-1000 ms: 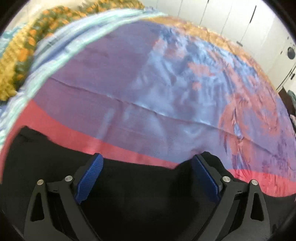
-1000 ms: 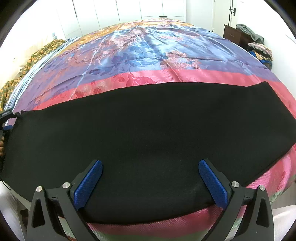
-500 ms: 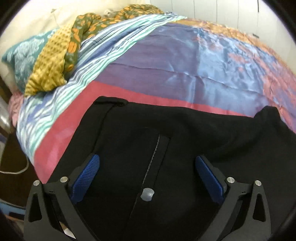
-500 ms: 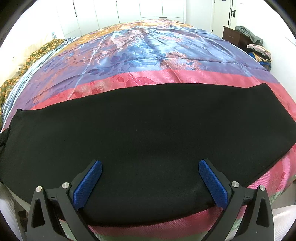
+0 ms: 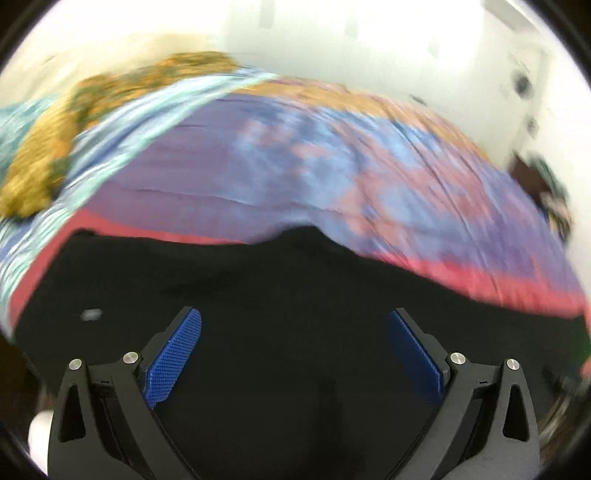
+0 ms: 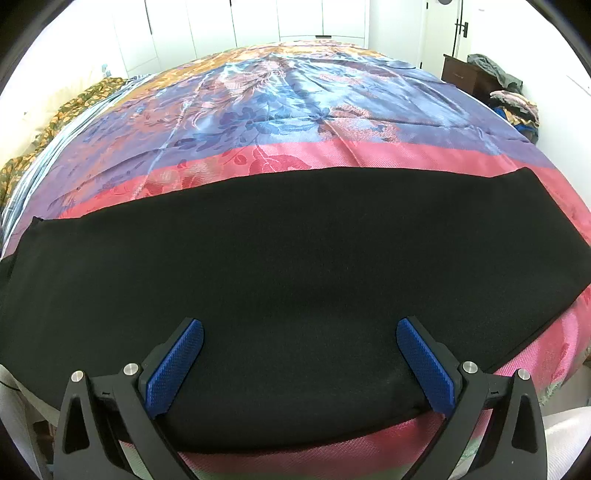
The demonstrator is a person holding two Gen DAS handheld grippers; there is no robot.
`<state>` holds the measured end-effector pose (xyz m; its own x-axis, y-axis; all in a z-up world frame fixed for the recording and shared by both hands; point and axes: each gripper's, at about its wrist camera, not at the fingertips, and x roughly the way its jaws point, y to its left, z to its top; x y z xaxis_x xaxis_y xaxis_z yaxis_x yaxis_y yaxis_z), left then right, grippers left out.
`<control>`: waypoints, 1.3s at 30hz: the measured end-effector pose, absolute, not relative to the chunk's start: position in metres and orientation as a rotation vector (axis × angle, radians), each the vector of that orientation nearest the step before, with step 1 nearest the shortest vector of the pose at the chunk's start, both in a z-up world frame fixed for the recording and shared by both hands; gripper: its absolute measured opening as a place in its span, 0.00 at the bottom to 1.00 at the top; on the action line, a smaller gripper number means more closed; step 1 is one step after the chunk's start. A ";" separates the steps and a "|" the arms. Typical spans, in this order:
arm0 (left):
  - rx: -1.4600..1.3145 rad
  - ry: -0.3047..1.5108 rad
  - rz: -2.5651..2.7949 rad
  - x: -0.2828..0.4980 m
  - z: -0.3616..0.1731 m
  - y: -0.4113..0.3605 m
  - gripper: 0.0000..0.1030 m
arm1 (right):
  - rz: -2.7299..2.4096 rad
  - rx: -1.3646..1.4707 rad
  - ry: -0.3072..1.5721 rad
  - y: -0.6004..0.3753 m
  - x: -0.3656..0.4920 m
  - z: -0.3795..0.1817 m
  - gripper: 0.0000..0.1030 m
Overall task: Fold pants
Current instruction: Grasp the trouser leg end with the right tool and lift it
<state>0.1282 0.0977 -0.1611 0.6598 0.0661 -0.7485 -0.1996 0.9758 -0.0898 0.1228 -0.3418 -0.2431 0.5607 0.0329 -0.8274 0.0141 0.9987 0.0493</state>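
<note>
Black pants (image 6: pixel 295 266) lie flat across the near edge of a bed, stretched left to right. In the blurred left wrist view the pants (image 5: pixel 295 302) fill the lower half, with a small hump in their far edge. My left gripper (image 5: pixel 294 328) is open and empty above the pants. My right gripper (image 6: pixel 299 339) is open and empty above the near part of the pants, close to their near edge.
The bedspread (image 6: pixel 280 110) is pink, purple and blue with flowers. A yellow-green patterned cloth (image 5: pixel 55 147) and striped bedding (image 5: pixel 122 122) lie at the left. A dark cabinet with clothes (image 6: pixel 480 74) stands at the back right. White closet doors (image 6: pixel 258 22) stand behind the bed.
The left gripper has swung quickly: its view went from the waistband and button to further right along the pants, now blurred. The right gripper has barely moved.
</note>
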 end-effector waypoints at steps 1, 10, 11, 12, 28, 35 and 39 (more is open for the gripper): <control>-0.134 0.877 0.142 0.134 -0.174 0.088 0.98 | 0.012 0.052 0.975 -0.342 0.123 -0.243 1.00; -0.150 1.016 0.142 0.145 -0.222 0.092 1.00 | 0.016 0.052 0.964 -0.342 0.122 -0.243 1.00; -0.146 1.011 0.142 0.143 -0.222 0.091 1.00 | 0.016 0.052 0.964 -0.342 0.122 -0.243 1.00; -0.139 1.005 0.143 0.143 -0.222 0.091 1.00 | 0.016 0.053 0.965 -0.342 0.122 -0.242 1.00; -0.118 1.009 0.139 0.138 -0.222 0.085 0.99 | -0.118 0.787 0.895 -0.574 0.161 -0.220 0.98; -0.108 1.003 0.142 0.137 -0.223 0.085 1.00 | -0.134 1.083 0.679 -0.654 0.108 -0.187 0.98; -0.107 1.000 0.143 0.137 -0.223 0.084 1.00 | -0.013 1.248 0.686 -0.649 0.080 -0.198 0.98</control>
